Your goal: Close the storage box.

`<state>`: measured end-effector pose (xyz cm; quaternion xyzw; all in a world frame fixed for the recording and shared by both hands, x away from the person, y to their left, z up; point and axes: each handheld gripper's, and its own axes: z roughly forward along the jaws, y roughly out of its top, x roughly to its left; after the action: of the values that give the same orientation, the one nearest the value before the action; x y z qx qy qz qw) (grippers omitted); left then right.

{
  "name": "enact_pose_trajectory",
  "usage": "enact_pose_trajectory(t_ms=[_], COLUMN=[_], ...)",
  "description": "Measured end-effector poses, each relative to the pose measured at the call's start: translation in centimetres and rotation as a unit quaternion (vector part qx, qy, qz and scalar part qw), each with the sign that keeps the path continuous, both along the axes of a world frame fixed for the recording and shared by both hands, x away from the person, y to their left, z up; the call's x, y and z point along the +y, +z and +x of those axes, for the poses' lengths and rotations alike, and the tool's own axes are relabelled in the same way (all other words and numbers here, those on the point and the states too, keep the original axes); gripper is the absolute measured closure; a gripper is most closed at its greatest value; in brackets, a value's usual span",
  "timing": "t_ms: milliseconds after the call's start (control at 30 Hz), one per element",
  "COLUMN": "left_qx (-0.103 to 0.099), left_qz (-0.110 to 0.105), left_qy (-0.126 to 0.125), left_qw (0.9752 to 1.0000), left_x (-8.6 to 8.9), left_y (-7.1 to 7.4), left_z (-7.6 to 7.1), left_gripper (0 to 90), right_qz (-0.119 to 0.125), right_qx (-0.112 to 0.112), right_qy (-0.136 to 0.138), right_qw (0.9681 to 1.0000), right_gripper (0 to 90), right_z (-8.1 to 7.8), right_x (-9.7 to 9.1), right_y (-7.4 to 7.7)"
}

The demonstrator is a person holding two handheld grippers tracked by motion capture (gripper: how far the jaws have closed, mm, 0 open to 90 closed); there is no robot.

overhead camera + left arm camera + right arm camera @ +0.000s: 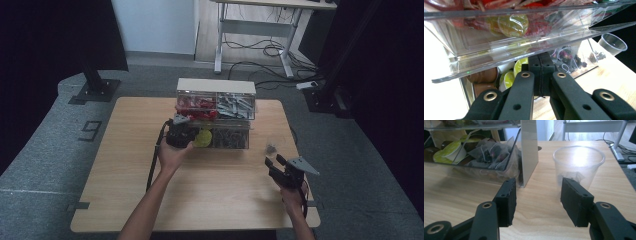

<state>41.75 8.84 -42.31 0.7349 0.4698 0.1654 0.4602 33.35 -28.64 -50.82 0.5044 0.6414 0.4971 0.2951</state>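
Observation:
A clear two-tier organizer (216,86) with a white top stands at the back middle of the table. Its lower bin holds yellow-green capsules (520,66), brown capsules (484,75) and tea bags (571,56). My left gripper (187,135) is shut, its tips (541,58) pushed in under the bin's raised clear flap (524,53). A clear plastic cup (272,146) stands right of the organizer with something dark at its bottom. My right gripper (273,161) is open just short of the cup (579,165), nothing between its jaws (537,187).
The upper tier holds red packets (196,107) and grey ones (235,106). The organizer's white side wall (529,150) stands close left of the cup. Bare wood (220,190) stretches to the table's front edge. A desk and cables lie on the floor beyond.

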Motion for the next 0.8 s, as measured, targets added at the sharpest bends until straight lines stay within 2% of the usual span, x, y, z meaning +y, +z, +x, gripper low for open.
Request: enact_pose_trajectory(t_ms=[400, 800], left_qx=[0.004, 0.015], left_qz=[-0.003, -0.006], left_qy=[-0.002, -0.003], left_qw=[1.0, 0.9999], left_x=[0.6, 0.7], left_y=[-0.9, -2.4], left_z=[-1.0, -1.6], left_gripper=[90.0, 90.0], right_qz=[-0.011, -0.01], right_qx=[0.013, 0.02], right_qy=[0.016, 0.021], right_qw=[0.9997, 0.9995], right_gripper=[46.7, 46.7], right_z=[-0.8, -1.0], right_x=[0.5, 0.7], right_y=[-1.2, -1.7])
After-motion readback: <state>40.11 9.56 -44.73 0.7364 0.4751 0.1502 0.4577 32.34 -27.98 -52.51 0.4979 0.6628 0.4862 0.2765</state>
